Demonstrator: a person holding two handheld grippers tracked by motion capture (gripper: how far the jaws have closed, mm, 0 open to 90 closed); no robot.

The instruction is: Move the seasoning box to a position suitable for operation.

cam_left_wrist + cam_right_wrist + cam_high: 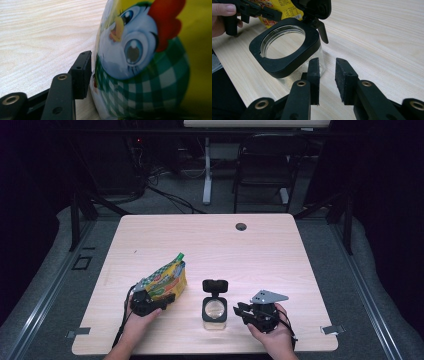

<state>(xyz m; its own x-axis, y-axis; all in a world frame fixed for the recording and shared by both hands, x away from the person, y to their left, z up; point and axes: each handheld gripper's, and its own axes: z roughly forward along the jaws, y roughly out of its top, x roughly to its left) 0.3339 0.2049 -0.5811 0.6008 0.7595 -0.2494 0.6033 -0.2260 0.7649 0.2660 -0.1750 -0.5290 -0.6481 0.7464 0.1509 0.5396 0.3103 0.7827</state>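
bag: glossy yellow-and-green printed plastic snack pouch (164, 280), smooth and shiny
jar: clear glass square jar (214, 311), matt black plastic rim
counter: pale wood-grain counter (210, 245), smooth satin
fingers: matt black fingers (346, 77), slightly rough

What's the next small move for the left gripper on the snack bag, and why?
Probably finish closing the left gripper on the snack bag: the bag sits between the jaws, one pad at its side. The jar stands open, lid flipped back, beside the open right gripper.

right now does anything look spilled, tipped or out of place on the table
Nothing stands out. The snack bag stands at the left gripper, unspilled as far as shows. The glass jar sits upright with its black lid flipped open, and looks empty. The right gripper waits open beside it.
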